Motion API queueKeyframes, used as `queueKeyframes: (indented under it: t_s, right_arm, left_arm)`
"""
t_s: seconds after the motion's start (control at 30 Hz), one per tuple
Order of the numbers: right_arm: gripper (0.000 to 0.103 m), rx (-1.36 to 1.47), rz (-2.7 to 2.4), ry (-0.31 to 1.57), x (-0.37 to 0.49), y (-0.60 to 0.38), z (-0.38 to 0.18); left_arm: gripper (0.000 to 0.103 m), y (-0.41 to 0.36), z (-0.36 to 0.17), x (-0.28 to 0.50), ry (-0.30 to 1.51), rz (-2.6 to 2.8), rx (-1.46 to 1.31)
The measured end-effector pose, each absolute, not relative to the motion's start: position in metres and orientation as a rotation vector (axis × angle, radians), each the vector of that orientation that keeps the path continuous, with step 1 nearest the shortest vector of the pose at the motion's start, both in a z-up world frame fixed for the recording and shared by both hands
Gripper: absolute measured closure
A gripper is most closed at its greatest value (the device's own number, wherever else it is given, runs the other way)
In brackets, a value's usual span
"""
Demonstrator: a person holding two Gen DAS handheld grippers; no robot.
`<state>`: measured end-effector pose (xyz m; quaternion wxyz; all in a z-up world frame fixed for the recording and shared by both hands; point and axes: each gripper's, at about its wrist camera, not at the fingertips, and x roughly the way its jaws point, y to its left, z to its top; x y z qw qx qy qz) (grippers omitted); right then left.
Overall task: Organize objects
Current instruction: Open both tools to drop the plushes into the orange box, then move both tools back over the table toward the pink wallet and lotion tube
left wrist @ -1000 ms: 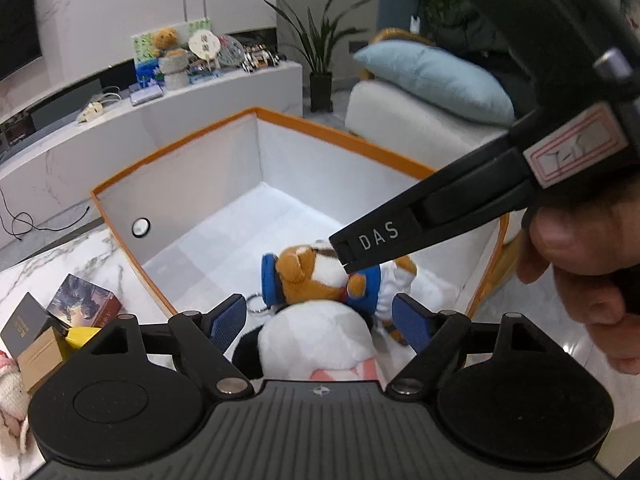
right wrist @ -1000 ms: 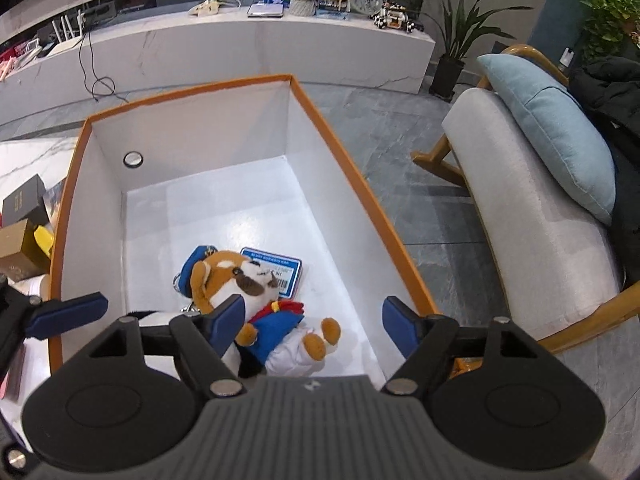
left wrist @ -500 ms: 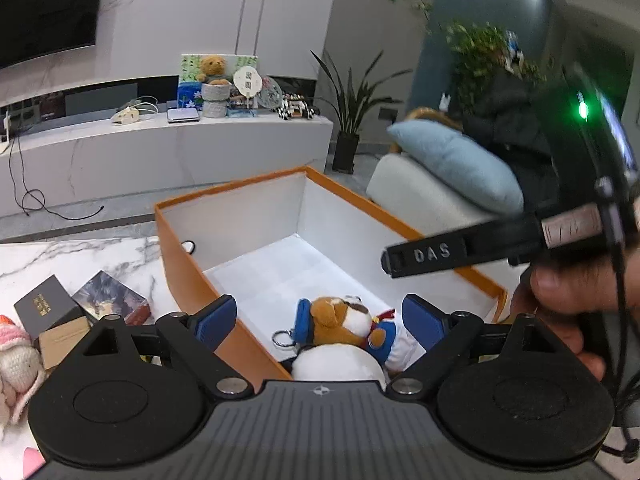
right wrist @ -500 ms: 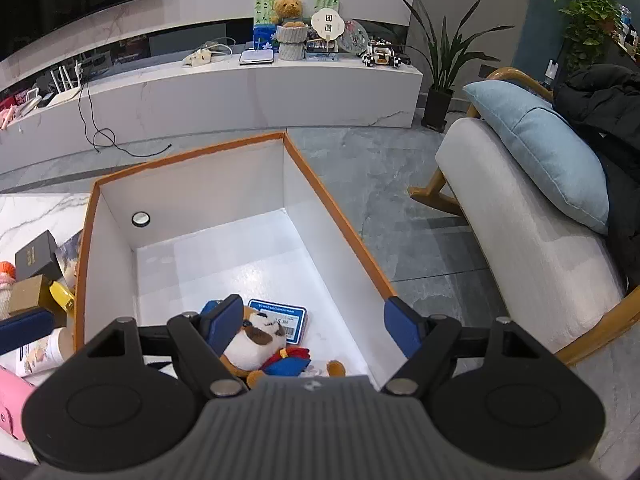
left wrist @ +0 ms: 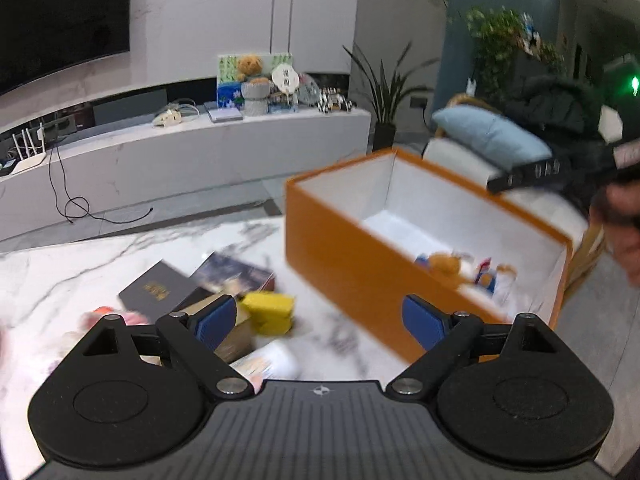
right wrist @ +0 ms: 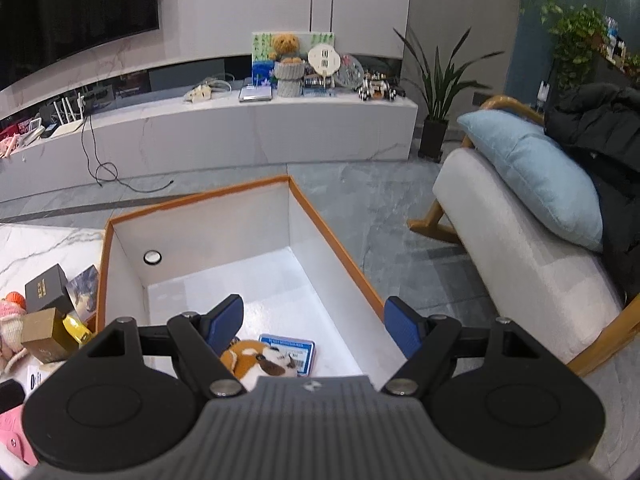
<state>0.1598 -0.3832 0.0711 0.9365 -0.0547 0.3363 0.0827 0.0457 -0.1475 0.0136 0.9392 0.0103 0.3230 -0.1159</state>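
Note:
An orange box [left wrist: 352, 272] with a white inside [right wrist: 240, 276] stands on the marble table. A brown plush dog [right wrist: 256, 360] in blue clothes [left wrist: 460, 268] and a blue card [right wrist: 292, 352] lie inside it. My left gripper [left wrist: 320, 320] is open and empty, above the table left of the box. My right gripper [right wrist: 316, 324] is open and empty, above the box's near end. It also shows in the left wrist view [left wrist: 532, 172], held by a hand.
Left of the box lie a black box [left wrist: 156, 292], a picture box [left wrist: 236, 272], a yellow object [left wrist: 272, 308], a brown carton [right wrist: 48, 336] and pink plush toys [right wrist: 10, 320]. A chair with a blue cushion [right wrist: 536, 176] stands to the right.
My left gripper has lifted out of the box and swung left over the table, leaving the white plush inside. My right gripper has risen and pulled back above the box.

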Motion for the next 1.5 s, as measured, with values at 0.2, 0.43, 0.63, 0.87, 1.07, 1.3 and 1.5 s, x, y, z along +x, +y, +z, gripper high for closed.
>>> queueKeyframes:
  t_s: [0.2,0.43,0.63,0.87,1.07,1.3,1.5]
  right_arm:
    - [0.024,-0.158,0.217,0.625,0.141,-0.354,0.073]
    - [0.024,-0.120,0.422,0.525,0.112,-0.311,0.084]
    - [0.023,-0.205,0.604,0.515,0.089,-0.246,0.070]
    - [0.024,-0.297,0.709,0.670,0.077,-0.191,0.009]
    - [0.023,-0.279,0.721,0.728,0.087,-0.176,-0.029]
    - [0.018,-0.180,0.734,0.776,0.103,-0.176,-0.059]
    - [0.029,-0.203,0.744,0.809,0.105,-0.172,-0.062]
  left_arm:
    - [0.000,-0.120,-0.005,0.036,0.737,-0.333,0.074]
    - [0.000,-0.092,-0.030,0.029,0.772,-0.552,0.232]
    - [0.000,-0.077,-0.039,0.041,0.834,-0.665,0.226]
    - [0.000,-0.078,-0.055,0.035,0.911,-0.696,0.311]
    - [0.000,-0.075,-0.073,0.023,0.938,-0.701,0.323]
    - [0.000,-0.077,-0.072,0.015,0.941,-0.706,0.326]
    - [0.000,-0.084,-0.070,0.008,0.977,-0.700,0.337]
